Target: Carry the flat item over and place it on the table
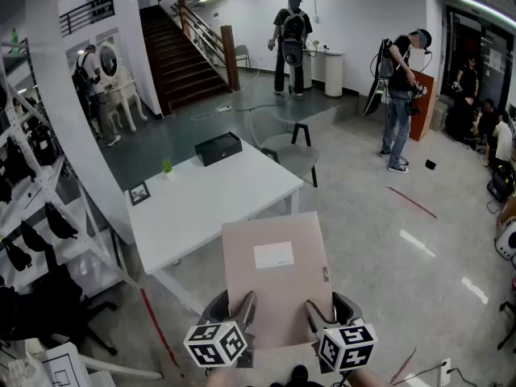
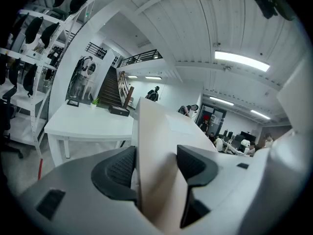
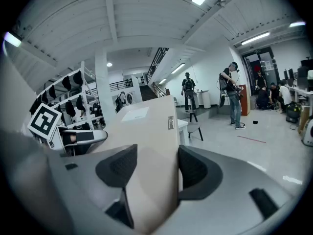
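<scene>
White rectangular bench (image 1: 201,200) with a smooth matte top. A flat beige folder (image 1: 278,285) of stiff board, with a white label (image 1: 274,255), is up in the air near the bench's corner, not on it. The left gripper (image 1: 232,306) and right gripper (image 1: 329,306) have their ribbed black jaws clamped on the folder's near edge.

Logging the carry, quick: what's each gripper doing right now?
Left gripper: closed on the flat beige box, held in the air.
Right gripper: closed on the same box.
</scene>
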`<state>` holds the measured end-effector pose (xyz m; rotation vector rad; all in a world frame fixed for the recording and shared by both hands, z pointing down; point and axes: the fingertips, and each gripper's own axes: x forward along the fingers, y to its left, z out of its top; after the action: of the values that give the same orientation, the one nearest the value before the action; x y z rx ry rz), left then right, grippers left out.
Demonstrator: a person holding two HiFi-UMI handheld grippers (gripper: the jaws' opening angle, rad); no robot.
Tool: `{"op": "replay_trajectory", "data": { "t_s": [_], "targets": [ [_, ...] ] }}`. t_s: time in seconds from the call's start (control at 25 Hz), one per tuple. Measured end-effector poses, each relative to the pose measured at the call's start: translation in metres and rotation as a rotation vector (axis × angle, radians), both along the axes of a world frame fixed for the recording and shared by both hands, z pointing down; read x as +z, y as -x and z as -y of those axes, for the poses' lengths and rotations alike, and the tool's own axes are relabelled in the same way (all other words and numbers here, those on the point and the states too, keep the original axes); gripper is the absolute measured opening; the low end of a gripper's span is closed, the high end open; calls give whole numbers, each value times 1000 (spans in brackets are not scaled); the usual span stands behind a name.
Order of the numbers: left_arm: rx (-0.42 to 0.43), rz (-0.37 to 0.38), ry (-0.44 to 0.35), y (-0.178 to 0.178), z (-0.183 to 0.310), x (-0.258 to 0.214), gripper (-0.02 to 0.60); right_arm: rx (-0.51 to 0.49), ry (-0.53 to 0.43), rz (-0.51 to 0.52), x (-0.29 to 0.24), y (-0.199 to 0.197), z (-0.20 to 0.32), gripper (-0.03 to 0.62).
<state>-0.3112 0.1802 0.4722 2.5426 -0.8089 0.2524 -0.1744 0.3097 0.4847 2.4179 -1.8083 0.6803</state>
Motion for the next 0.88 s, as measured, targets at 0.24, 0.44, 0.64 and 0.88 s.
{"op": "replay_trajectory", "data": {
  "t_s": [0.24, 0.44, 0.64, 0.88],
  "targets": [
    [-6, -1, -7, -10, 1, -3, 267, -3, -12, 1, -2, -11, 2, 264],
    [-20, -14, 15, -16, 6, 1, 267, -10, -21, -12, -3, -18, 8, 267],
    [-32, -9, 18, -23, 15, 6, 267, -21, -20, -6, 2, -28, 19, 268],
    [-46, -12, 21, -41, 19, 5, 267, -32, -26, -18, -1, -47, 25, 268]
  ]
}}
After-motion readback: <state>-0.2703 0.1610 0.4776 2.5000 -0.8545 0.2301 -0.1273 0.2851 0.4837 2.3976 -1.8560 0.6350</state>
